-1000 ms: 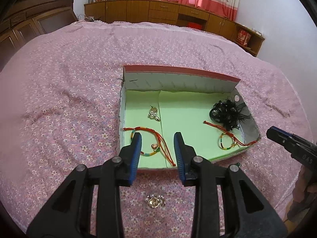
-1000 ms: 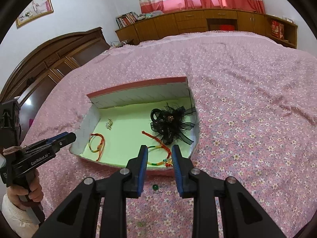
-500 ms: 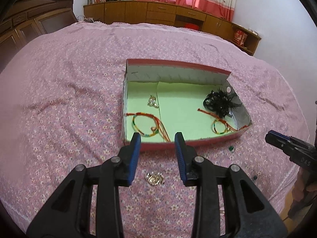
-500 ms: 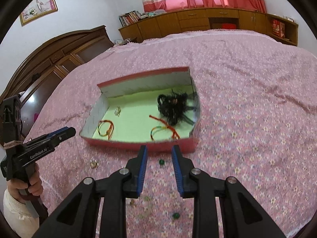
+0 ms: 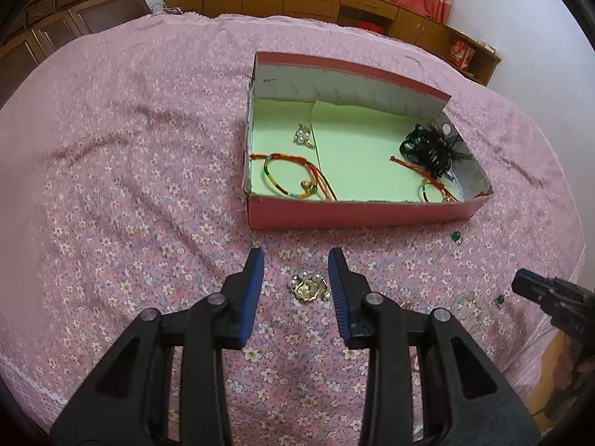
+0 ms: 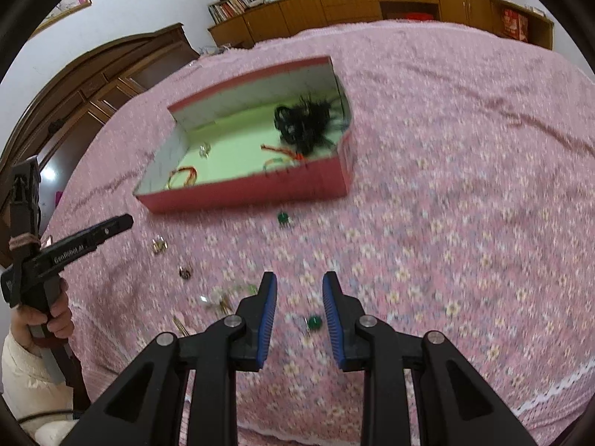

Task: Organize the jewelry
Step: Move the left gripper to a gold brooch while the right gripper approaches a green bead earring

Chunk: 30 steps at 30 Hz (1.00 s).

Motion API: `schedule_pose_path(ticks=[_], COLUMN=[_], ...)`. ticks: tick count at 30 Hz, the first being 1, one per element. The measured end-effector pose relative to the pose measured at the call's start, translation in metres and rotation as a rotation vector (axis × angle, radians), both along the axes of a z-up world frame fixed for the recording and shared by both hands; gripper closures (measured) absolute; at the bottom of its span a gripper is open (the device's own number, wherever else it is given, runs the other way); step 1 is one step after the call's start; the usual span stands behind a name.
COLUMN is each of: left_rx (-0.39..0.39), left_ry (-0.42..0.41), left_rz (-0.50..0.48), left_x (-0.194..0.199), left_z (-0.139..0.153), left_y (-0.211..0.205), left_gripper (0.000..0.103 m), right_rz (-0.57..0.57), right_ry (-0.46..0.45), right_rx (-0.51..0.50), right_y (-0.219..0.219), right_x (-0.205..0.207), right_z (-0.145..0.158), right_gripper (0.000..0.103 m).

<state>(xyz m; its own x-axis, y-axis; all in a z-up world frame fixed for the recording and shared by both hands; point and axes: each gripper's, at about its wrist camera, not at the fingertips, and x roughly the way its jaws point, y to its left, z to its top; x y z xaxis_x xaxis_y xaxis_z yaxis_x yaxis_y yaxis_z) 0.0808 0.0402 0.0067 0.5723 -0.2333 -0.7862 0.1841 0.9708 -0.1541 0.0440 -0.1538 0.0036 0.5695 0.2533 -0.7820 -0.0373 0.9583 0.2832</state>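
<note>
**Both claws spread above loose jewelry on the bed**

A pink floral bedspread point(image 5: 130, 171) covers the bed. On it, at about 1 o'clock in the left wrist view, sits a red box point(image 5: 357, 215) with a pale green floor. Inside lie a black feathery hair ornament point(image 5: 431, 150) at the right end, a beaded bracelet point(image 5: 286, 182) at the left and a second bracelet point(image 5: 435, 191) near the right corner.

The left claw point(image 5: 295, 271) is spread and empty; a gold brooch point(image 5: 308, 288) lies on the bedspread between its fingers. The right claw point(image 6: 299, 293) is likewise spread, gripping nothing, with a green bead point(image 6: 314, 322) on the spread between its fingers. Another green bead point(image 6: 282, 217) lies at 12 o'clock, just before the box.
</note>
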Motion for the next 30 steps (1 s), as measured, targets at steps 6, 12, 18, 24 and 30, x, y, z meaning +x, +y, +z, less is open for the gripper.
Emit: schedule_pose_path(ticks=[6,12,18,24,30], left_rx=[0.005,0.006,0.013,0.029,0.035], left_ry=[0.027,0.054,0.073,0.082,0.061], left_rz=[-0.012,-0.023,-0.033,-0.039,-0.047], left_x=[0.000,0.000,0.003,0.004,0.010], left_z=[-0.011,-0.023,-0.034,-0.043,-0.051], left_y=[-0.005,-0.009,-0.014,-0.019,-0.027], left_gripper=[0.076,0.076,0.076,0.077,0.078], right_rz=[-0.004,0.010,0.020,0.022,0.012], right_ry=[0.048,0.076,0.081,0.082,0.081], right_rx=[0.012,0.006,-0.005,-0.003,0.000], right_y=[-0.002,0.003,0.005,0.004,0.003], right_x=[-0.003,-0.003,-0.002,-0.001,-0.001], right_z=[-0.016,-0.029,-0.035,-0.039,-0.041], right_gripper=[0.075,0.075,0.075,0.077,0.085])
